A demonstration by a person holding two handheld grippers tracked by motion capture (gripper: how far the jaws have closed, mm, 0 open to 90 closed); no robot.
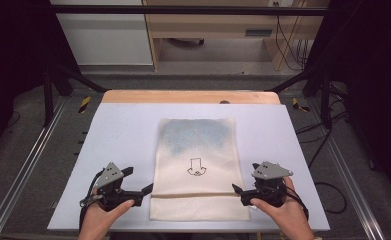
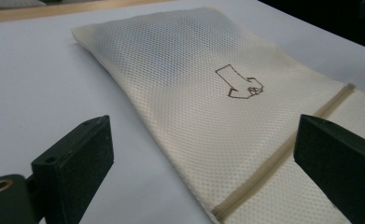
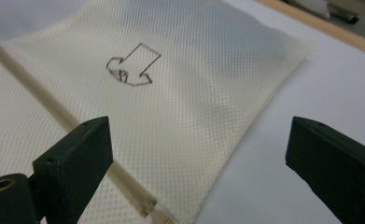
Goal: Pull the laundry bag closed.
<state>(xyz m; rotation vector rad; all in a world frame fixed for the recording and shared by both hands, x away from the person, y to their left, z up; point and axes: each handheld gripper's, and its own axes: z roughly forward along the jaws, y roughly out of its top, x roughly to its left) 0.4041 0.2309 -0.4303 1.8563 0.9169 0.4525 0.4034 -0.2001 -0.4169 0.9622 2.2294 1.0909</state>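
Observation:
A cream mesh bag lies flat on the white board, with a small arrow drawn on its middle and something bluish showing through its far end. A zipper runs across it near the front edge. My left gripper hovers open just left of the bag's near left side; in the left gripper view the bag and its zipper lie beyond the wide-apart jaws. My right gripper stands open at the bag's near right edge, with the bag and the zipper's end below its jaws. Neither holds anything.
The board rests on a wooden table whose far edge shows behind it. Metal frame rails run along both sides, and cables lie on the floor to the right. Cabinets stand at the back.

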